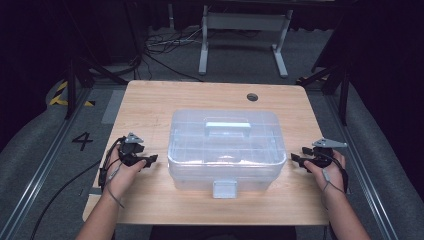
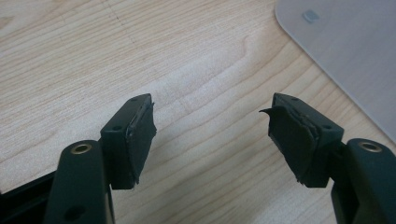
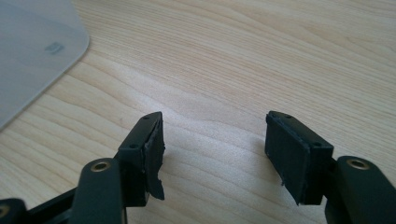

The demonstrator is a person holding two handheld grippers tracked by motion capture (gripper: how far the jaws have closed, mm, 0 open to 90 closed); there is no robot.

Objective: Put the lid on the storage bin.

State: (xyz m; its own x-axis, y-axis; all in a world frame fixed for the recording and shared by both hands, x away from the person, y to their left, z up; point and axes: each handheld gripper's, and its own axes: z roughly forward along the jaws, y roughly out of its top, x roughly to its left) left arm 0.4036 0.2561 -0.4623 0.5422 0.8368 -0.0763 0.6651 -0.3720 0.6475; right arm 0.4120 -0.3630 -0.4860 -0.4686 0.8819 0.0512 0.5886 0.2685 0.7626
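Your worktop (image 1: 150,100) is pale wood with a small round grommet hole (image 1: 252,97) near its far edge. Beyond it, on the grey floor, stand the white legs of a frame (image 1: 240,40) amid loose black cables (image 1: 165,42), and a painted "4" (image 1: 82,141) marks the floor to your left. Nothing lies between either claw and the box; only bare wood separates them.

The clear plastic storage box (image 1: 225,150) sits in the middle of the worktop, lid on, with rounded corners, a pale carry handle (image 1: 228,128) lying flat on top and a front latch (image 1: 224,189) facing you. Through the walls you can faintly make out ribs or dividers; whether there are contents cannot be told.

Your left claw (image 1: 150,160) sits low over the wood just beside the box's left end, jaws spread wide with nothing between them; in the left gripper view (image 2: 212,135) the box's corner (image 2: 345,51) shows at upper right. Your right claw (image 1: 298,156) mirrors it near the right end, also spread and empty; its own view (image 3: 215,144) shows the box's corner (image 3: 32,51) at upper left. Neither touches the box.
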